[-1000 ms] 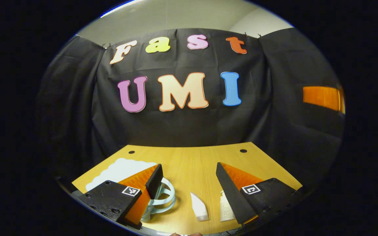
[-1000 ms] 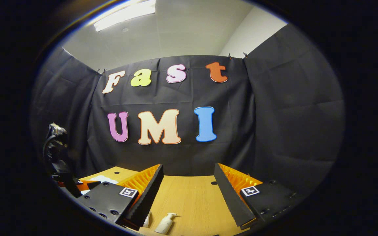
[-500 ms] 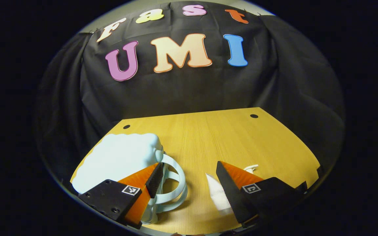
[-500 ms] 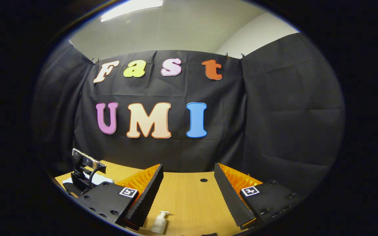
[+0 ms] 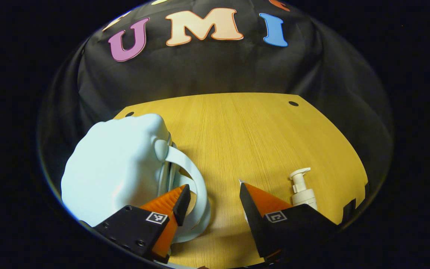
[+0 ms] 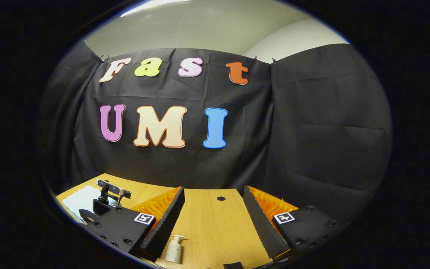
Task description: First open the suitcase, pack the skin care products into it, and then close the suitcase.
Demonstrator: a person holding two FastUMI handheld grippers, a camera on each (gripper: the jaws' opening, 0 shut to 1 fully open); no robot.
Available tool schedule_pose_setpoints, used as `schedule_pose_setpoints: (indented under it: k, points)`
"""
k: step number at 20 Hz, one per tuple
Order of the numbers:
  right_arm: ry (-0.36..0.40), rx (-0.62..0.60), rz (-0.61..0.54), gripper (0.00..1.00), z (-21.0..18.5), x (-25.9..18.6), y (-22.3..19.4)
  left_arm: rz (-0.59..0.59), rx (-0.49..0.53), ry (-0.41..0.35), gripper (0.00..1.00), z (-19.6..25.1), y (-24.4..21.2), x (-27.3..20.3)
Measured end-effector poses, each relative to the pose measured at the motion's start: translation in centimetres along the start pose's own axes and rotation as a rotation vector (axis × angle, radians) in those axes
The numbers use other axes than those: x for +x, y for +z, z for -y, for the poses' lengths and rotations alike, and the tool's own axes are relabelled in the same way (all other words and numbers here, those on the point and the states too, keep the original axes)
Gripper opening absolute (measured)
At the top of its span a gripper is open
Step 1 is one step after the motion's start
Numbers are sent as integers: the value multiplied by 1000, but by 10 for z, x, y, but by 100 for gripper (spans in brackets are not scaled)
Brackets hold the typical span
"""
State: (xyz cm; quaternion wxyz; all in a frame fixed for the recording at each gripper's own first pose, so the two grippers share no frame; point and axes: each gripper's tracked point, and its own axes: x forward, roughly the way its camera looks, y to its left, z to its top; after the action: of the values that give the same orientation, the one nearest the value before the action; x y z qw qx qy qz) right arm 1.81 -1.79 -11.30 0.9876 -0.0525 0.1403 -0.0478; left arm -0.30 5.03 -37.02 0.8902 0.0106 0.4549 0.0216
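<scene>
In the left gripper view, a wooden table (image 5: 252,138) sits in front of a black cloth wall. A pale blue suitcase (image 5: 114,168) with a rounded, cloud-like shell lies closed on the left side of the table. Its curved handle (image 5: 190,179) loops out toward the table's middle. The left gripper (image 5: 213,196) hangs low over the near edge with its jaws wide apart and nothing between them. Its left finger (image 5: 181,200) is just at the handle; whether it touches cannot be told. A white pump bottle (image 5: 302,190) stands upright near the table's right edge, just beyond the gripper's right finger. A sliver of something white peeks out at that finger's inner edge, too hidden to identify.

In the right gripper view, the right gripper (image 6: 213,209) is held above the table (image 6: 215,224), jaws wide open and empty. The pump bottle (image 6: 174,250) stands below, beside its left finger. At far left, the other gripper (image 6: 106,198) shows over the suitcase (image 6: 78,200).
</scene>
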Motion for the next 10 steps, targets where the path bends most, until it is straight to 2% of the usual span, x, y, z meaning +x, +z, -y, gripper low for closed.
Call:
schedule_pose_setpoints:
  k: [3, 5, 7, 8, 10]
  points:
    - [-1, -10, 2, 100, -1, 0, -1, -8, 0, 17, 57, -6, -1, 5]
    - [1, -11, 3, 99, -1, 0, -2, -37, 1, 35, 49, -13, -5, 10]
    - [3, -10, 7, 96, -2, 1, -1, -60, 2, 43, 30, -18, -7, 12]
    - [2, -9, 12, 99, 0, 0, 0, -72, 1, 21, 17, -16, -8, 12]
    - [1, -7, 15, 96, 1, -1, 0, -80, 24, -2, 8, -14, -5, 9]
